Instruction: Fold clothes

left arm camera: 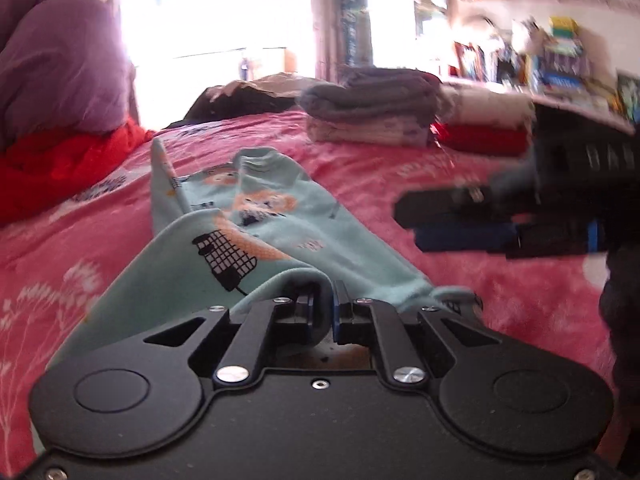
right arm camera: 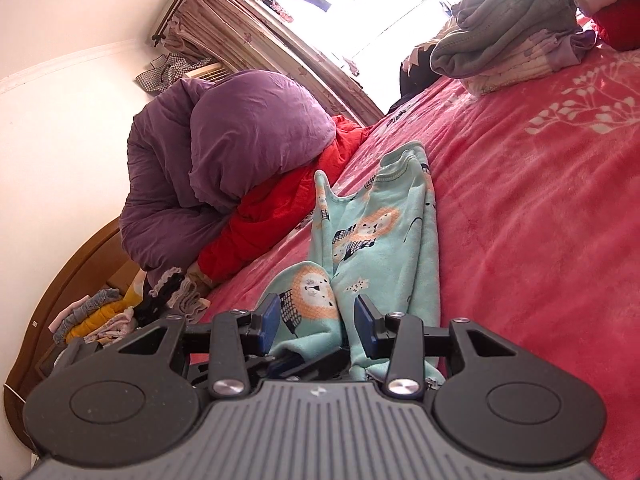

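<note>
Nearest the lens, the left gripper [left arm camera: 323,307] has its jaws clenched on a raised fold of a mint-green child's garment [left arm camera: 280,216] printed with orange lions, the cloth draping over the black fingers [left arm camera: 306,312]. Just beyond, the garment lies stretched out on a pink bedspread [left arm camera: 460,184] patterned with white sprigs, its long axis running straight away from the gripper, the stitched hem end pointing toward the bright window [left arm camera: 224,12]. To the right, the right gripper [left arm camera: 416,222] hangs above the bedspread in the left wrist view, its blue-padded fingers pointing left toward the garment. Seen from its own camera, the right gripper [right arm camera: 316,320] has its jaws standing part open, a bunched lion-print corner of the garment [right arm camera: 380,224] between the blue pads [right arm camera: 270,316]; whether the pads press on the cloth I cannot tell. Farther on, a purple duvet [right arm camera: 232,136] is heaped on a red quilt [right arm camera: 276,216] at the bed's left side, above a wooden bed frame [right arm camera: 80,264]. A stack of folded grey, pale and red clothes [left arm camera: 376,108] sits toward the far right of the bed. Behind it, a crowded shelf of books [left arm camera: 556,60] lines the wall, and curtains [right arm camera: 248,28] frame the glare.
</note>
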A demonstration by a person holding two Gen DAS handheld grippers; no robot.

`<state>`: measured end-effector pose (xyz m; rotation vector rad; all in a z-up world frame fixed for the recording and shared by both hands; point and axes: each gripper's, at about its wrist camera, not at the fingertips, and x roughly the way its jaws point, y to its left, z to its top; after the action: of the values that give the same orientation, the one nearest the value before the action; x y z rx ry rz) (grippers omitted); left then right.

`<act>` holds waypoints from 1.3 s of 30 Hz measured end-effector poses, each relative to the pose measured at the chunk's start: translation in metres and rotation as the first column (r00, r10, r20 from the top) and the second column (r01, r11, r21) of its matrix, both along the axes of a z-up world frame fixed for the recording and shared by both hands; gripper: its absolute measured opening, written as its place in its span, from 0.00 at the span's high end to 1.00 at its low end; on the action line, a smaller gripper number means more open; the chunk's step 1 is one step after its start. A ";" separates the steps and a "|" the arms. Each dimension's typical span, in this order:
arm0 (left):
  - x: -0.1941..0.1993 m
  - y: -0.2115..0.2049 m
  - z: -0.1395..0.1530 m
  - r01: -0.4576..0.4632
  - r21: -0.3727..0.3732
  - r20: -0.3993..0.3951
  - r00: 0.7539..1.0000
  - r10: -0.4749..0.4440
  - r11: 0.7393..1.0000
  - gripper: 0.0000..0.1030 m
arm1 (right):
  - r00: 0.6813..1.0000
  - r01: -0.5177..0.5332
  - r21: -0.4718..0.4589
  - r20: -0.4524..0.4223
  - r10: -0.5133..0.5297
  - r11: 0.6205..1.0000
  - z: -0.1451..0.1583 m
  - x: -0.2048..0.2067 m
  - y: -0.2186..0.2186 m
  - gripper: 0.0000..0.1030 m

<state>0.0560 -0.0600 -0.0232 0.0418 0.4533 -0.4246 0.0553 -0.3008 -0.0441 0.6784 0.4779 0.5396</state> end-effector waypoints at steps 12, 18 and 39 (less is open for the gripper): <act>-0.018 0.111 0.031 -0.388 -0.365 -0.121 0.921 0.370 0.846 0.95 | 0.990 -0.103 -0.196 0.078 0.120 0.975 0.016 -0.013 0.040 0.59; -0.026 0.095 0.048 -0.337 -0.314 -0.029 0.938 0.345 0.888 0.95 | 0.986 -0.127 -0.251 0.071 0.149 0.960 0.018 -0.016 0.050 0.61; -0.024 0.017 0.030 -0.094 0.107 0.043 0.995 0.090 0.990 0.66 | 1.000 0.000 0.034 -0.005 0.000 0.999 0.006 -0.002 -0.003 0.61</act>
<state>0.0317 -0.0427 0.0067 0.1335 0.4390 -0.3077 0.0538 -0.3040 -0.0377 0.7122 0.4744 0.5472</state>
